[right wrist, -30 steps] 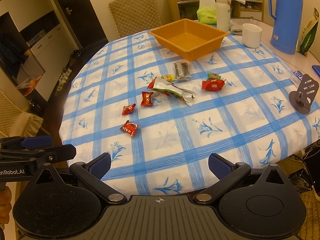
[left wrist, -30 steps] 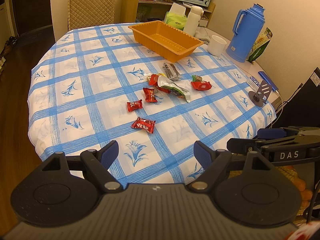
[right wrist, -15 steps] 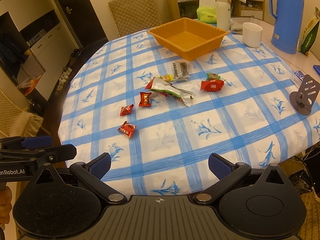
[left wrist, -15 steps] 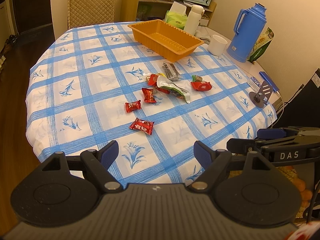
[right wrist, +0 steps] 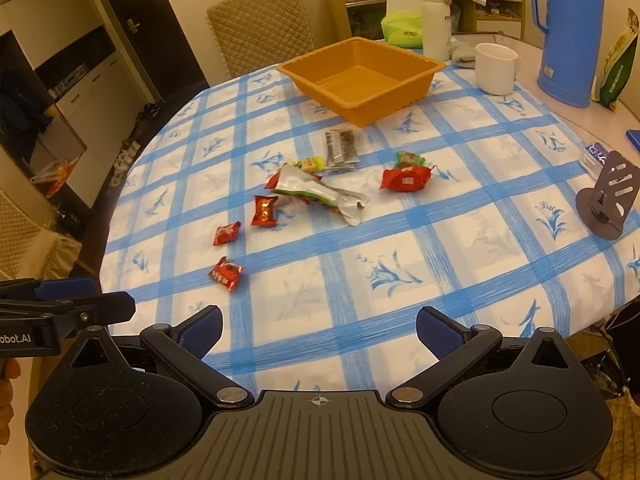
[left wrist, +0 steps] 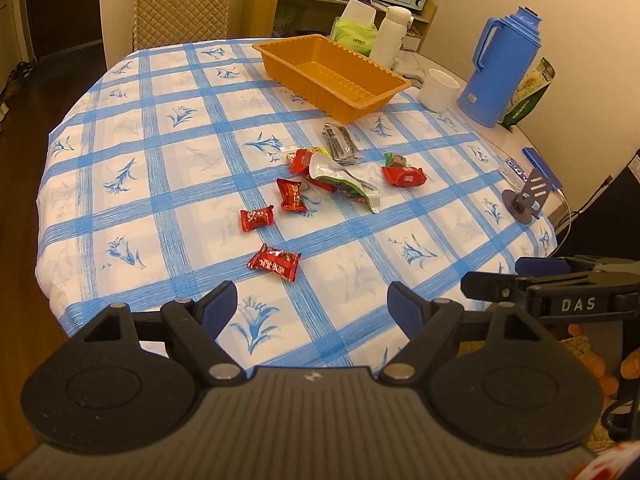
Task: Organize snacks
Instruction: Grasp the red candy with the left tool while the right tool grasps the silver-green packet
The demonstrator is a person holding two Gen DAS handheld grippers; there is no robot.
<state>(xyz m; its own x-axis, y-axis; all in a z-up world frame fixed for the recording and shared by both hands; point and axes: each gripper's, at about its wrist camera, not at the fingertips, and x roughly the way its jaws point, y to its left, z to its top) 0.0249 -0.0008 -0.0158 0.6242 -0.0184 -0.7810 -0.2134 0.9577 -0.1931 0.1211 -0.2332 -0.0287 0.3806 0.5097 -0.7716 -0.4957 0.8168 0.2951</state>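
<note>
While your left hand-held gripper (left wrist: 310,304) and right hand-held gripper (right wrist: 319,328) both gape empty over the surface (left wrist: 160,168), snacks (left wrist: 344,184) lie at twelve o'clock, short of the tray (left wrist: 332,76).

Glossy foil candy wrappers (left wrist: 273,261) (crinkled), smooth orange plastic tray (left wrist: 394,79), cloth tablecloth (left wrist: 160,152)

Scattered flat on the cloth ahead of the open fingers (left wrist: 218,307): small red foil-wrapped candies (left wrist: 274,261), a crumpled silver-green plastic pouch (left wrist: 347,182) (partly covering red ones), a dark clear-wrapped packet (left wrist: 339,142). Beyond, an empty orange rectangular plastic tray (left wrist: 332,73).
</note>
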